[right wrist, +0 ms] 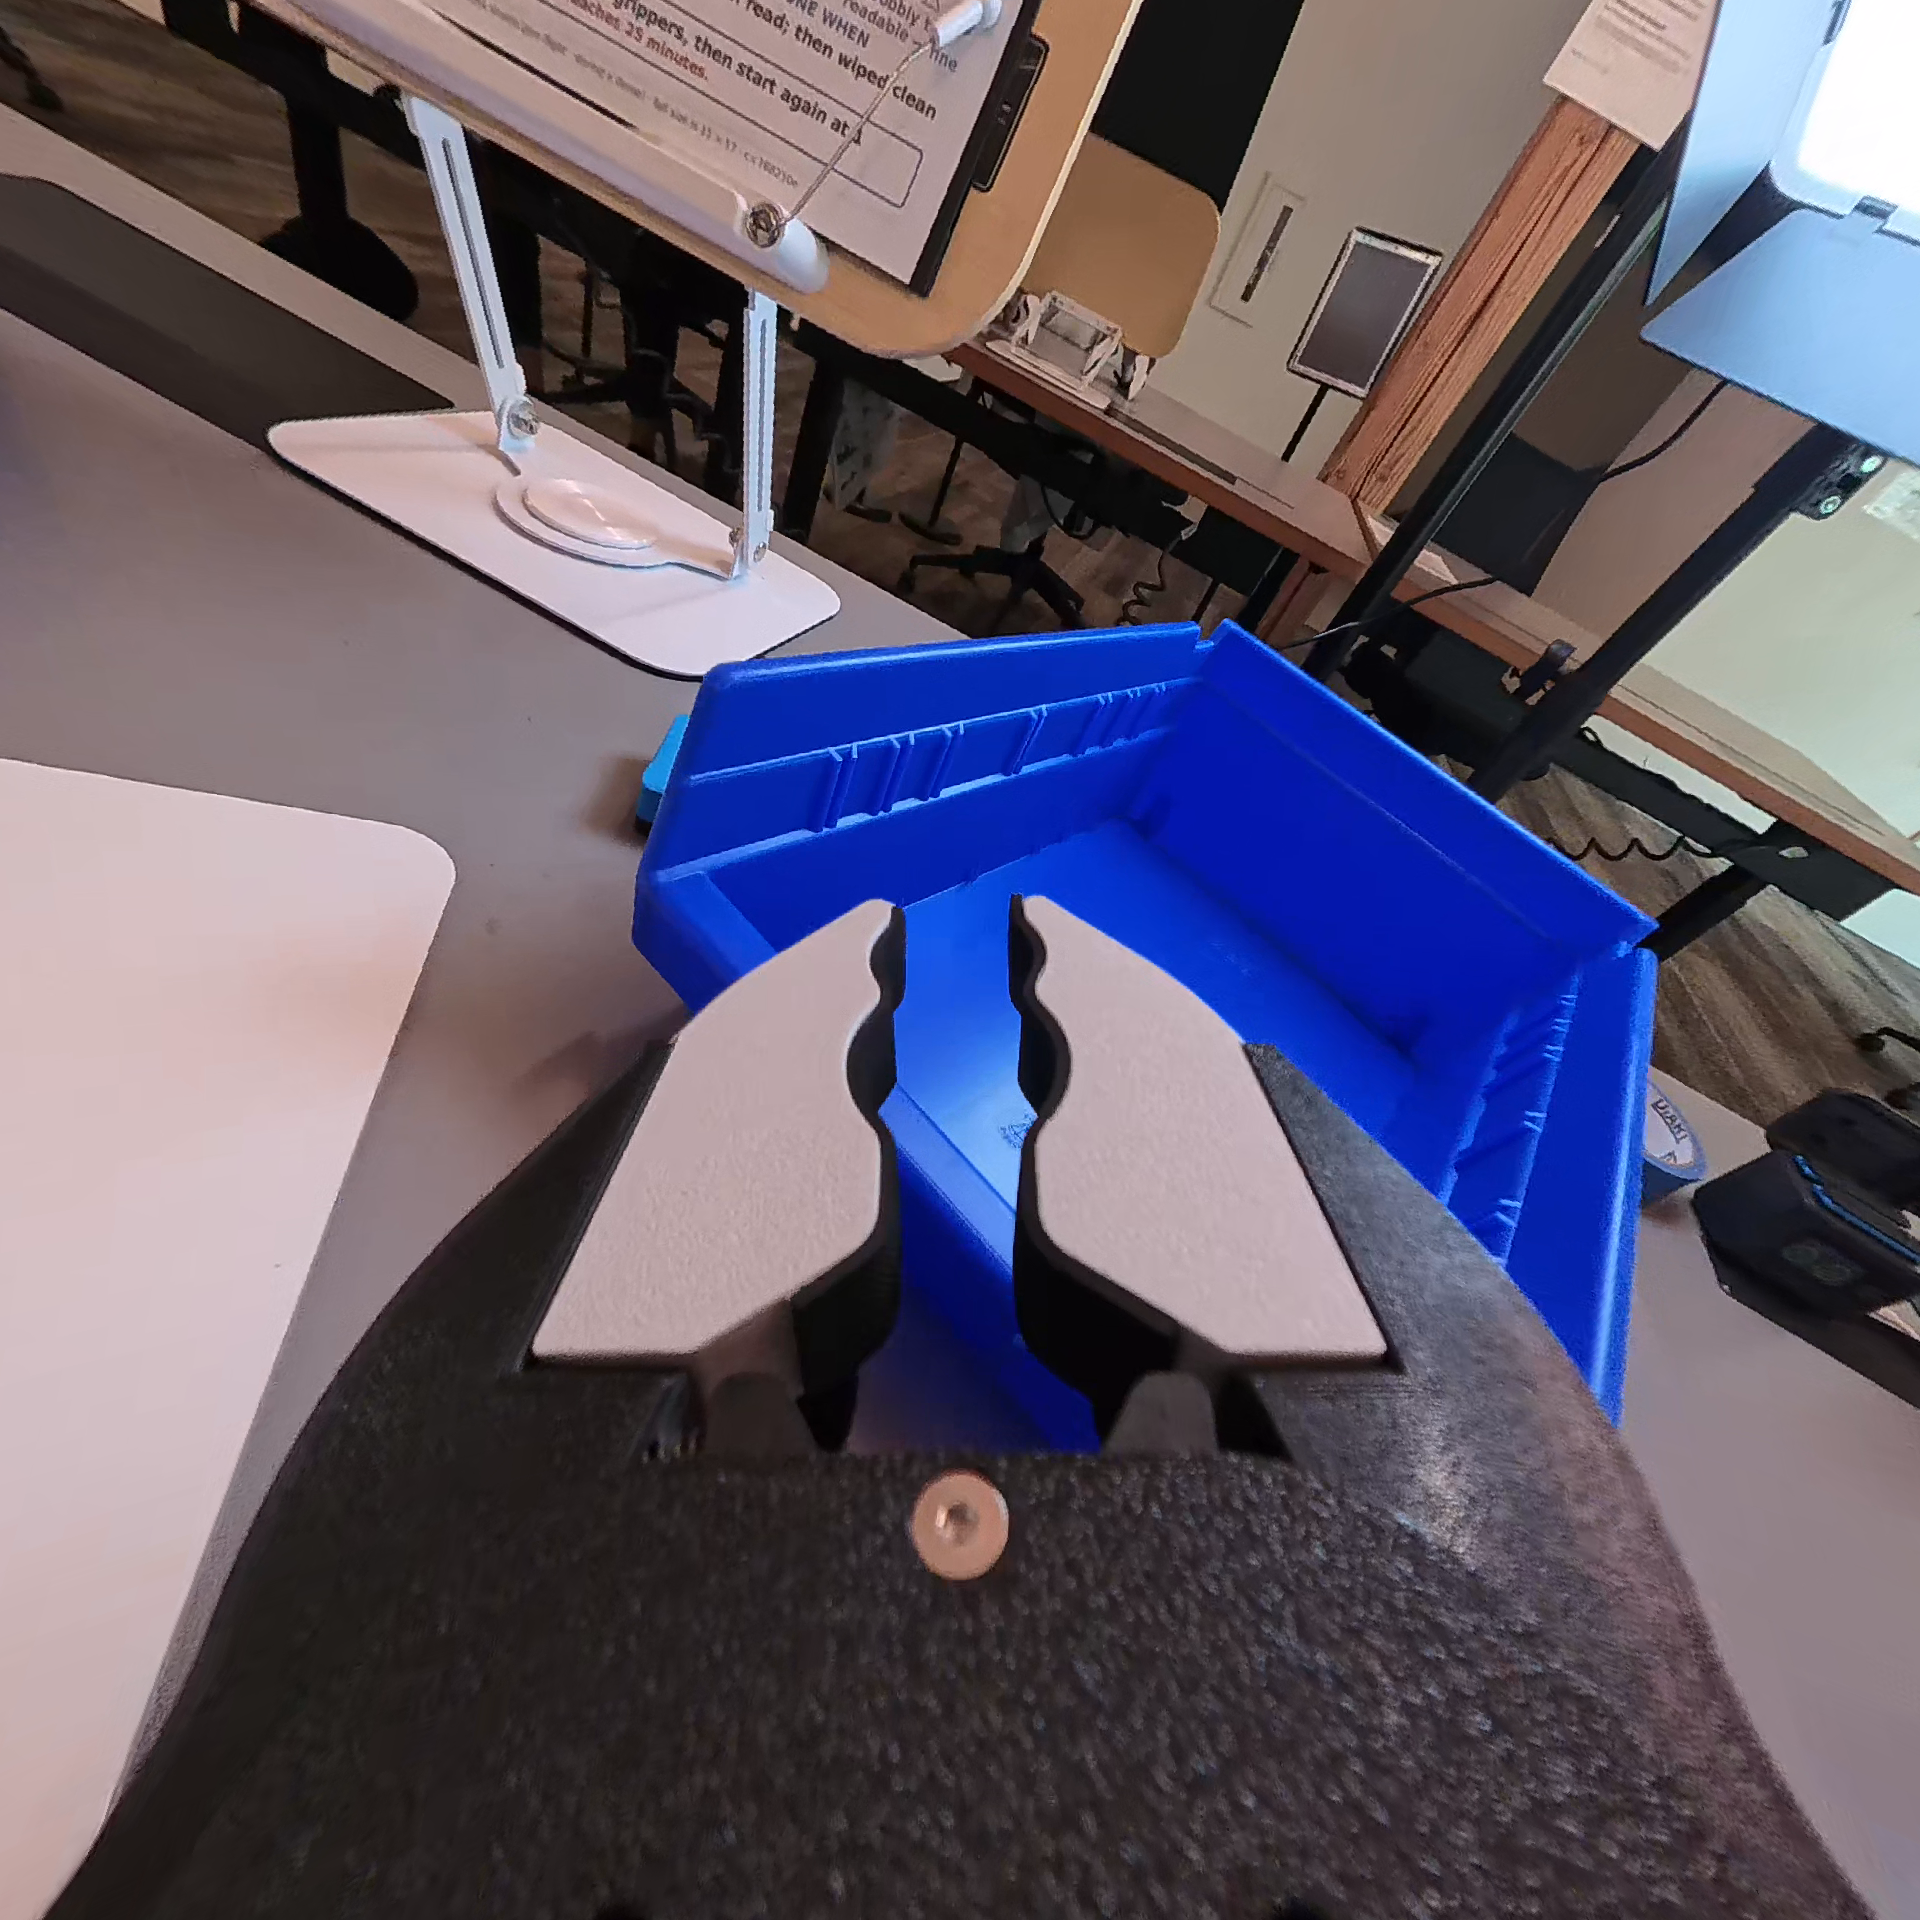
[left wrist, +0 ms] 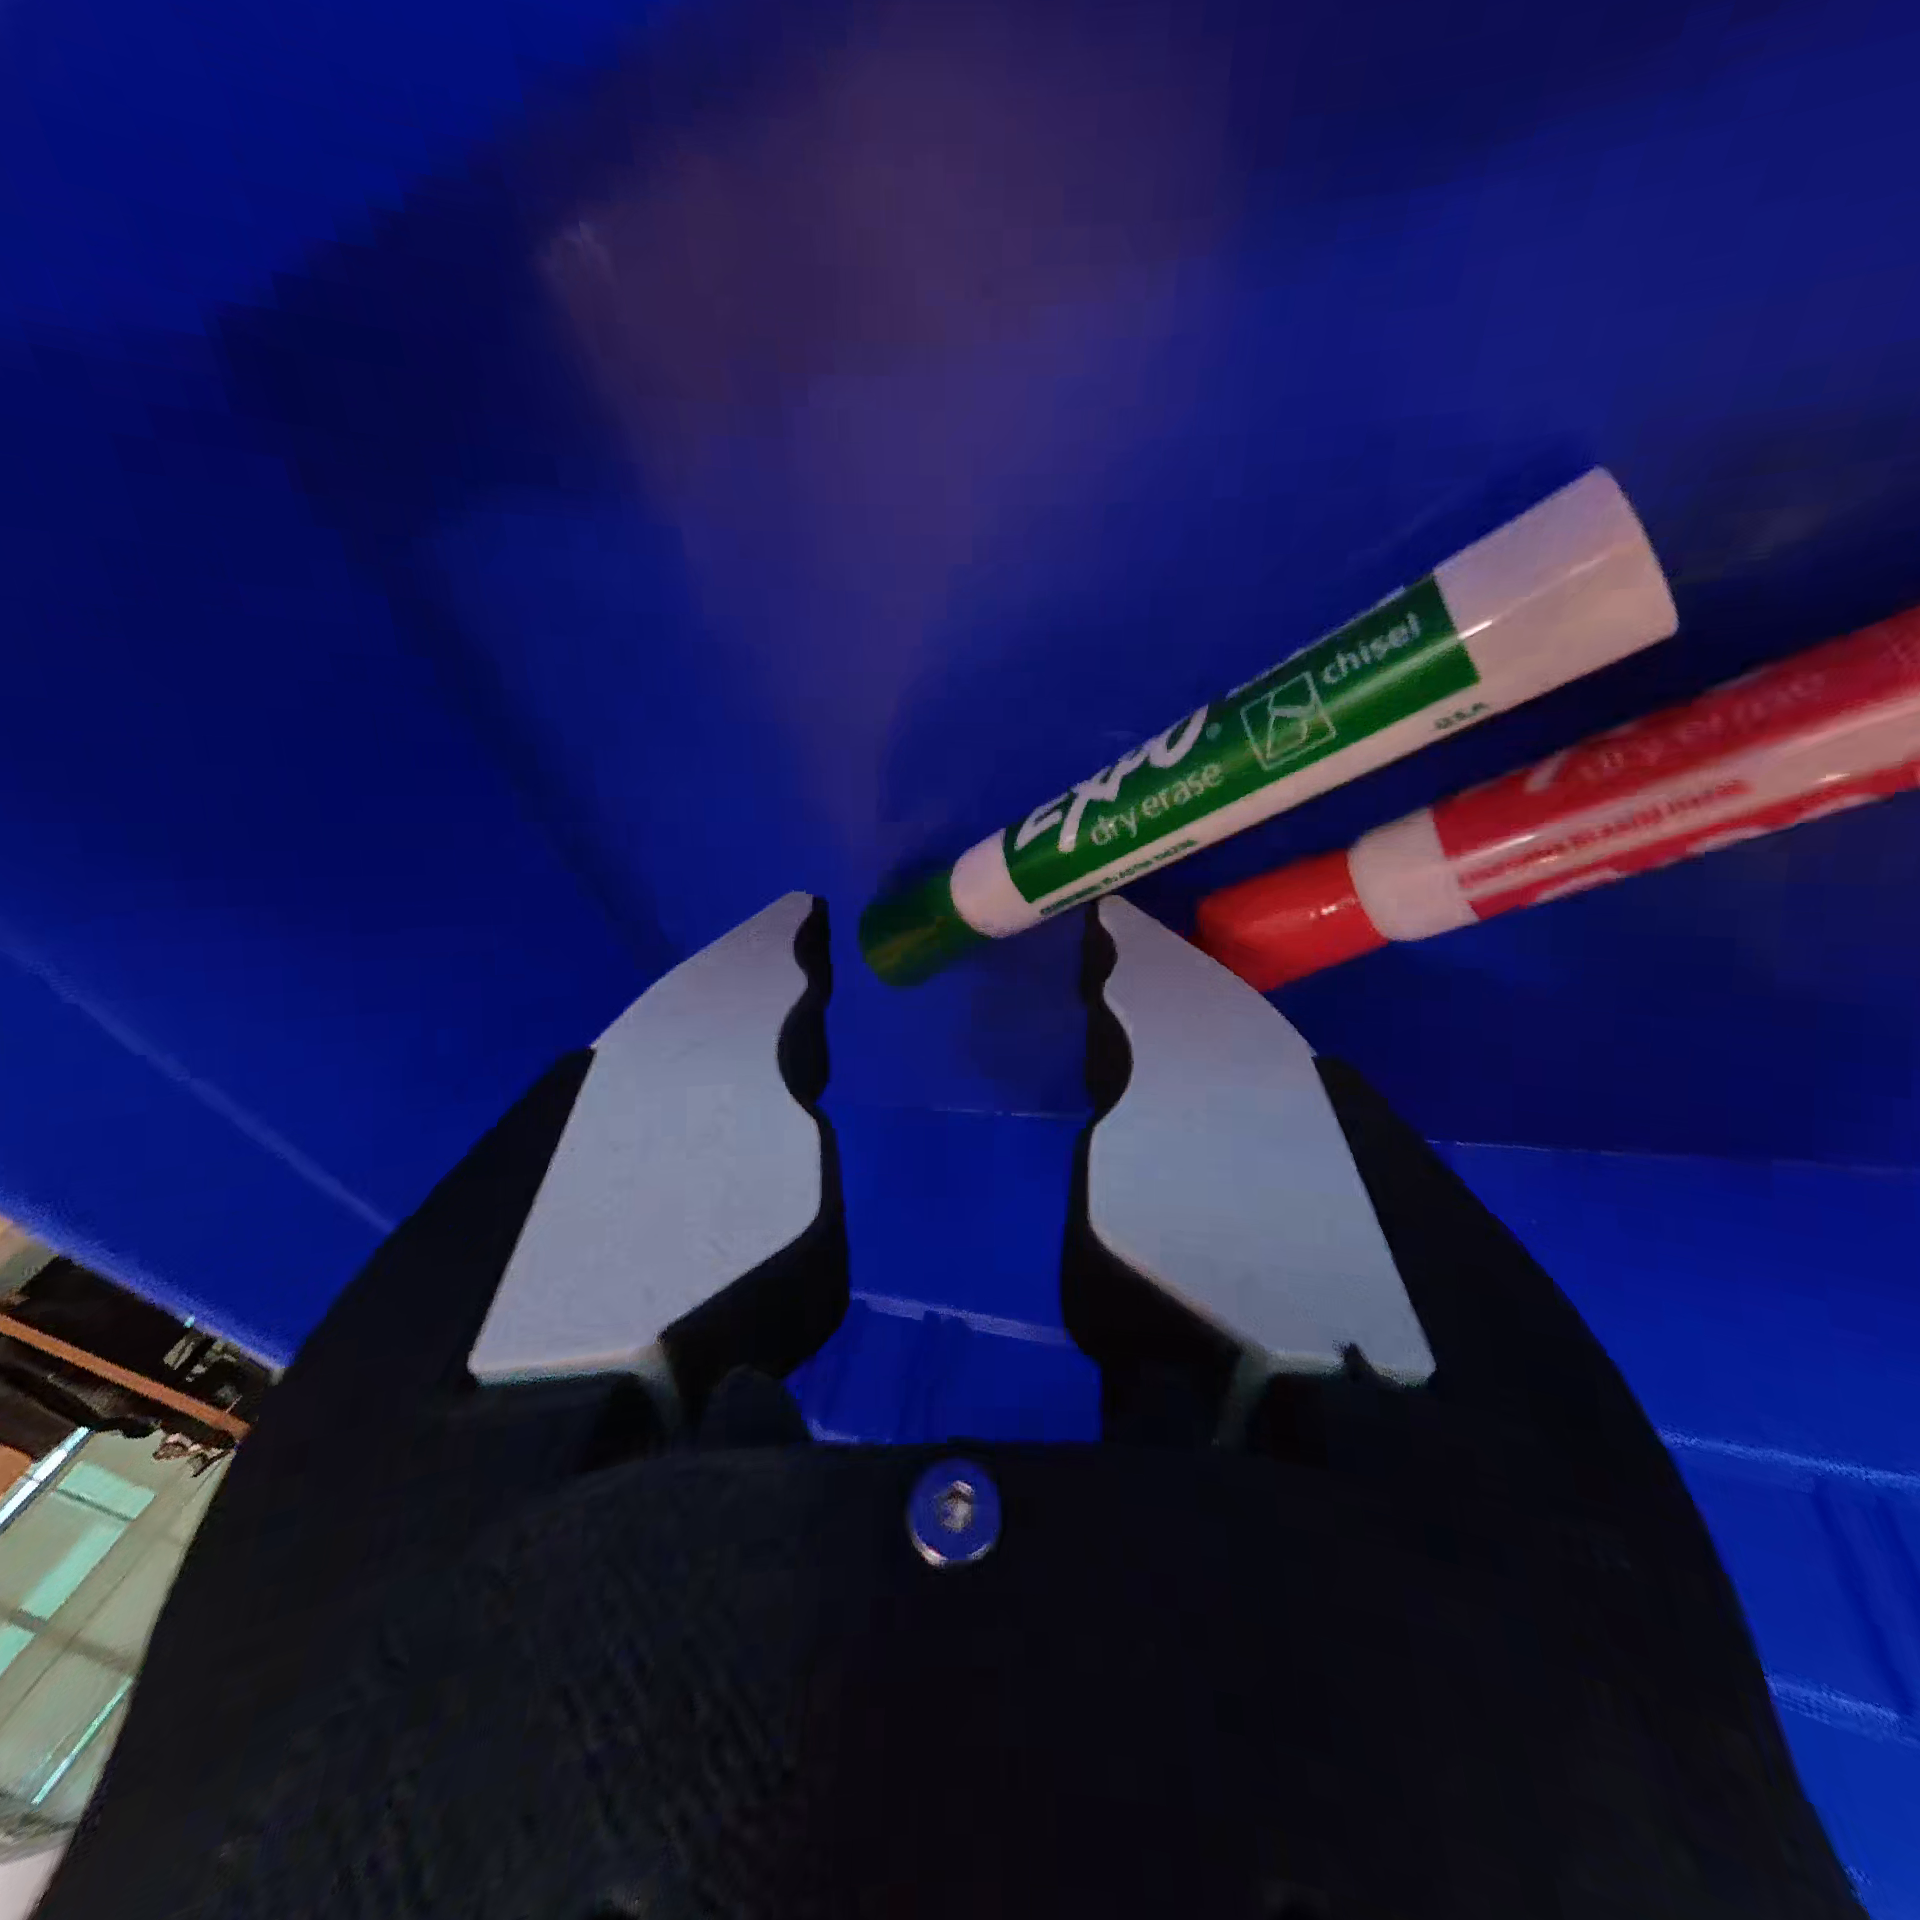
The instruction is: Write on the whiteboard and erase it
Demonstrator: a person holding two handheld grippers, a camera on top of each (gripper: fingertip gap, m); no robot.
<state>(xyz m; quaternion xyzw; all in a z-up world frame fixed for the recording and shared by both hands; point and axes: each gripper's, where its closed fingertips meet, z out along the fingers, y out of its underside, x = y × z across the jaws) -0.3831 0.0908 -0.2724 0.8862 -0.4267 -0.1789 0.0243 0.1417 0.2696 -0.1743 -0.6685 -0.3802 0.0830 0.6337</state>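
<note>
Black-bodied, with grey fingers, the right gripper (right wrist: 954,914) fills the lower half of its own view, poised over the near rim of a blue bin (right wrist: 1455,831); its fingers stand slightly apart with nothing between them but the bin's blue floor. That bin sits on the grey surface (right wrist: 312,727) toward its far edge, and the part of its interior seen from this side is bare. Left of the bin, at the near left edge of the surface, lies the white whiteboard (right wrist: 156,1039) with a rounded corner. Behind it a white stand (right wrist: 582,520) rests on its flat base near the far edge, holding a tilted board with a printed sheet. A small light-blue eraser (right wrist: 657,774) lies tucked against the bin's left outer wall.

Inside the bin, the left gripper (left wrist: 956,935) is released, fingers spread wide and gripping nothing. A green marker (left wrist: 1247,727) lies on the bin floor, its green cap end just ahead of the gap and its white barrel passing close by the right fingertip (left wrist: 1117,920); whether they touch cannot be told. A red marker (left wrist: 1558,800) lies beside it on the right, roughly parallel.
</note>
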